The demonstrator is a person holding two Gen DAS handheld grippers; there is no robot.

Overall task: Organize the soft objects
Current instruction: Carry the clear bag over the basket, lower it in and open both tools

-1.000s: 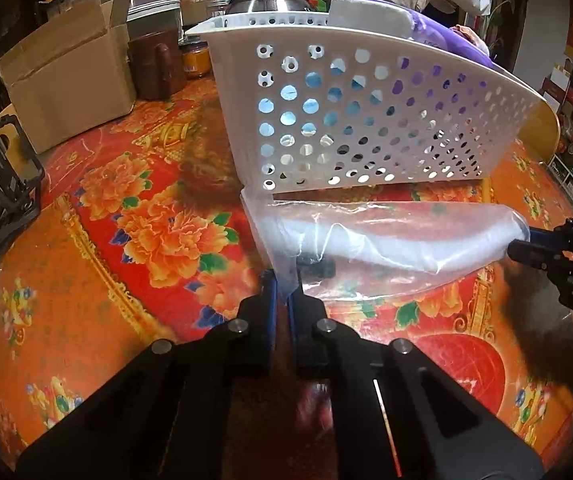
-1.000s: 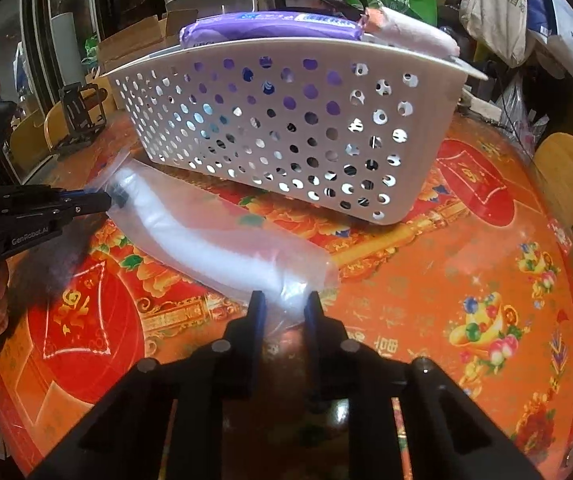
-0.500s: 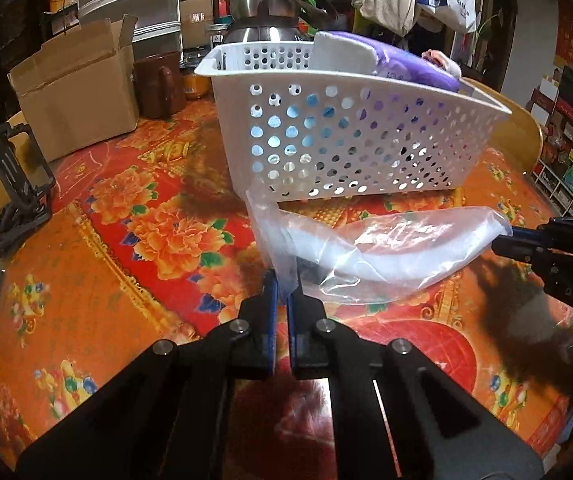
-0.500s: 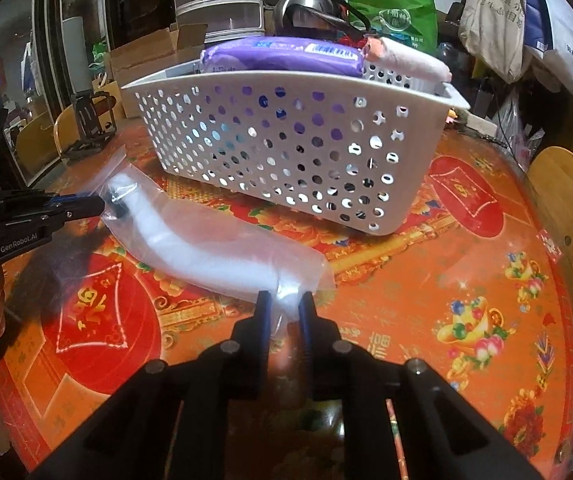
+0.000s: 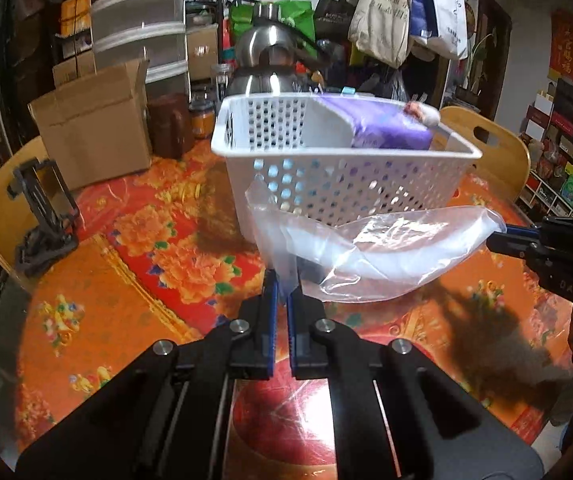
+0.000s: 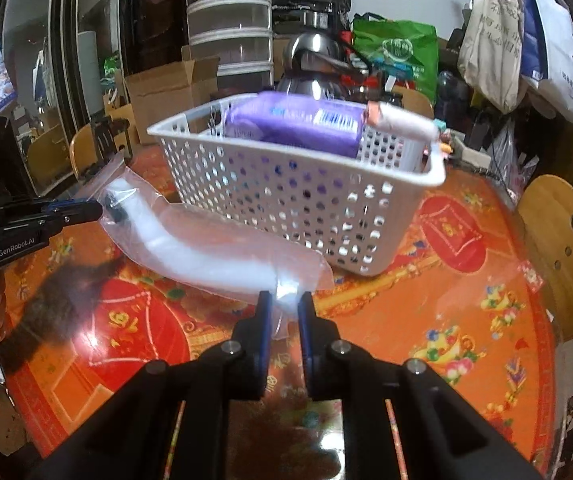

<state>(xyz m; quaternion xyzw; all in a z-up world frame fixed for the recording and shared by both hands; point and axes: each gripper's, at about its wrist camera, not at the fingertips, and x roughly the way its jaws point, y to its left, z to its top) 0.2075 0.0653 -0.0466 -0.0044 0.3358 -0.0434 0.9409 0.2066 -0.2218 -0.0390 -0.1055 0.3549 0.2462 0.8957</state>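
Left wrist view: left gripper (image 5: 283,286) clamped tight on one end of the bag (image 5: 370,256), a clear plastic bag with a white soft roll inside. Bag's long axis runs left to right across the frame, far end rising slightly to the right gripper (image 5: 498,240), which pinches that end. Bag hangs clear of the table (image 5: 126,280), sagging in the middle, just in front of the basket (image 5: 338,184). Basket is white and perforated, with a purple pack (image 5: 386,132) inside.

Right wrist view: right gripper (image 6: 284,306) closed on the near end of the bag (image 6: 214,256), thin plastic pressed between the pads. Long axis runs from here up and left to the left gripper (image 6: 98,210), which is closed on the far end. Bag sits beside the basket (image 6: 306,200), in front of its near wall, off the table (image 6: 446,320). Purple pack (image 6: 294,124) and a white roll (image 6: 402,122) lie in the basket.
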